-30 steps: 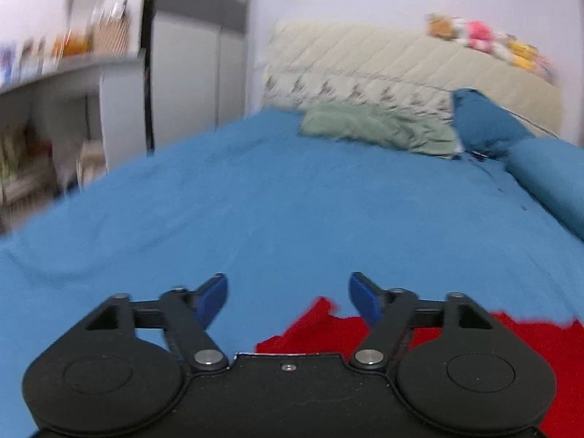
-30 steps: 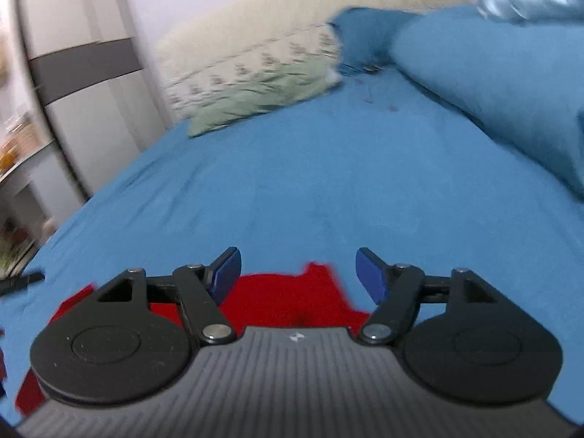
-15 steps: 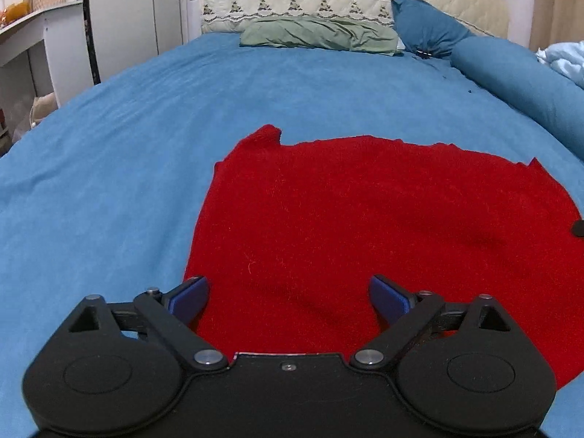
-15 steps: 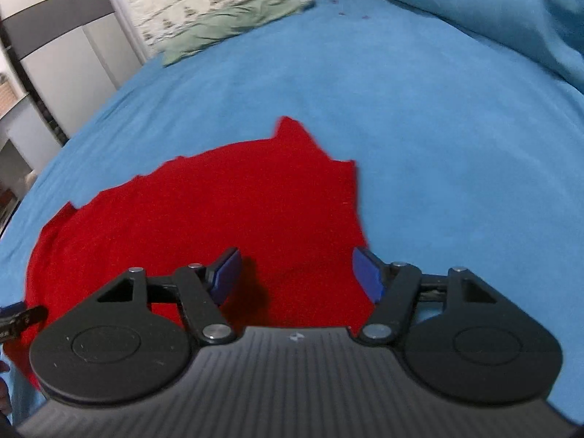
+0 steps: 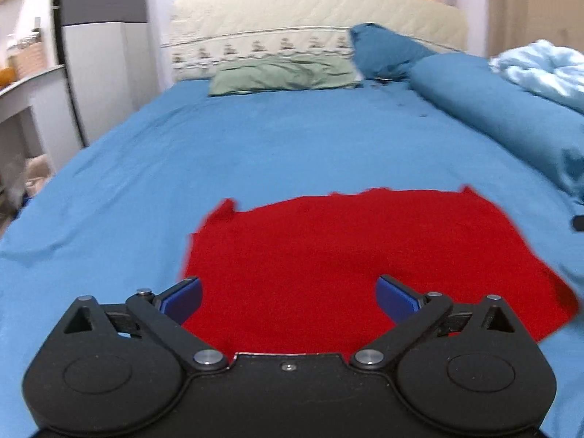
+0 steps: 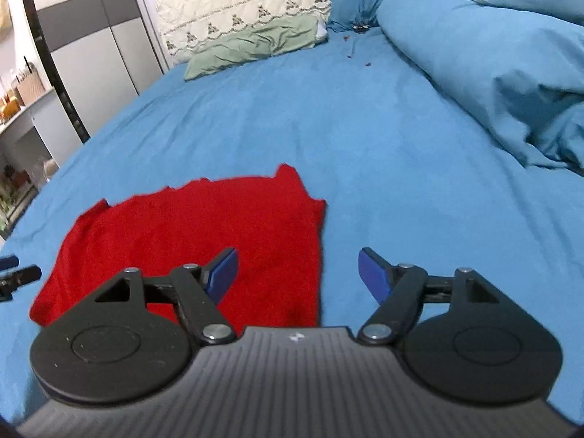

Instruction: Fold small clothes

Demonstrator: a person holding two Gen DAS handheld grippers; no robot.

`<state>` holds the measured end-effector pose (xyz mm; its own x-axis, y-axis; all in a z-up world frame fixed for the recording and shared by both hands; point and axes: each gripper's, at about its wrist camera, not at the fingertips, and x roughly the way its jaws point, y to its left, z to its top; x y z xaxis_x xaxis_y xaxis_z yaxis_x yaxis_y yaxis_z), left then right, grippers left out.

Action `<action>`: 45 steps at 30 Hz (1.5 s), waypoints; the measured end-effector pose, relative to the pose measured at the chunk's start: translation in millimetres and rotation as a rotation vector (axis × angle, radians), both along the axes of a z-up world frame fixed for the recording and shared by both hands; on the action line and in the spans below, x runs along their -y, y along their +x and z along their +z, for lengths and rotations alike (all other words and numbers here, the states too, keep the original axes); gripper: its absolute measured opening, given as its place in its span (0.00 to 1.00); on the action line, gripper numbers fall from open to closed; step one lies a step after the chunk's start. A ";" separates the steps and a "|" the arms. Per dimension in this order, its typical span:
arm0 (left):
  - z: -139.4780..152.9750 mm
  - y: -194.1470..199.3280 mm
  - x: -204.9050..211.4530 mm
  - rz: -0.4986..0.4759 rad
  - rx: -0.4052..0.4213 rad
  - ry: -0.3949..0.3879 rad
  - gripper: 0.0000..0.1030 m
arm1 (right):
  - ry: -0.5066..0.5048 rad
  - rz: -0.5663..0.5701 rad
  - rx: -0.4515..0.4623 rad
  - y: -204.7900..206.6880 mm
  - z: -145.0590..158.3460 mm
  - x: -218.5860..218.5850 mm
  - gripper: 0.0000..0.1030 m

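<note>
The red garment (image 5: 350, 255) lay spread flat on the blue bedsheet (image 5: 292, 138), ready for folding, while the left gripper (image 5: 288, 297) and right gripper (image 6: 297, 270) hovered wide open, holding nothing.

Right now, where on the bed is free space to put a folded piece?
Bare blue sheet lies between the red garment and the green pillow, also left of the garment. The right side is crowded by the rolled blue duvet.
</note>
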<state>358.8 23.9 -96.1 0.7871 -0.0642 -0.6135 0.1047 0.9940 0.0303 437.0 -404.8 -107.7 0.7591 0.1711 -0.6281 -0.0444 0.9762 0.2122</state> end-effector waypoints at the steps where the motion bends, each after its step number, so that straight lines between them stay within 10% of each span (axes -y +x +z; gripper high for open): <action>1: -1.0 0.1 8.7 -0.013 -0.005 -0.007 1.00 | -0.001 -0.004 -0.010 -3.4 -3.2 1.6 0.86; 14: -47.6 19.1 72.1 -0.070 -0.057 0.062 1.00 | -0.091 -0.012 -0.100 -10.3 -83.9 -33.8 0.82; 20: -64.6 31.8 72.8 -0.061 -0.093 0.100 1.00 | -0.141 0.070 -0.075 -8.4 -87.7 -57.5 0.41; 24: -78.7 41.5 73.0 -0.044 -0.142 0.098 1.00 | -0.053 0.034 -0.112 -2.8 -82.4 -51.1 0.23; 32: -75.4 59.6 57.4 -0.041 -0.232 0.008 0.96 | 0.245 -0.017 -0.090 12.7 -16.5 -47.0 0.21; 39: -22.3 10.8 -34.6 0.001 -0.071 -0.043 0.96 | 0.275 0.341 0.063 38.7 60.5 -182.0 0.21; 45: -32.7 -37.7 -107.0 0.057 -0.081 -0.095 0.98 | 0.127 0.670 -0.144 61.8 -1.2 -347.1 0.21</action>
